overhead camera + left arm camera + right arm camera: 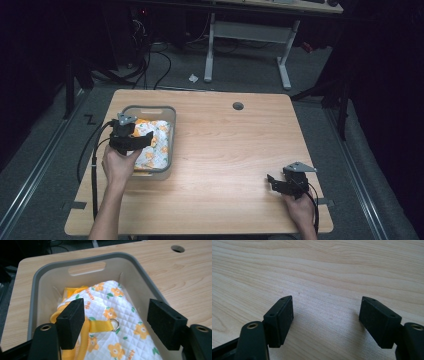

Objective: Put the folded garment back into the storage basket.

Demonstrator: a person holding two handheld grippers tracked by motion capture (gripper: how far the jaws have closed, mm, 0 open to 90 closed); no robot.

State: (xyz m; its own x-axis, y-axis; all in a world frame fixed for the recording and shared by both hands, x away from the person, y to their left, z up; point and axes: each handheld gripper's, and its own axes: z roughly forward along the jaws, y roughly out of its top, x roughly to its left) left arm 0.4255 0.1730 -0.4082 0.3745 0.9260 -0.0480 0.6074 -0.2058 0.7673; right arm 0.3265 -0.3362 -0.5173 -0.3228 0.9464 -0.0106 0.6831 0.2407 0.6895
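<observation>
Left claw point(117, 325) spread over quilted bag point(112, 322) in bin point(140, 267) — right claw point(327, 320) spread

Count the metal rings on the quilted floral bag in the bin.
1. A small silver metal ring sits at the end of the yellow webbing strap on the white quilted bag with orange flowers, inside the grey plastic bin. Others may be hidden underneath.
</observation>
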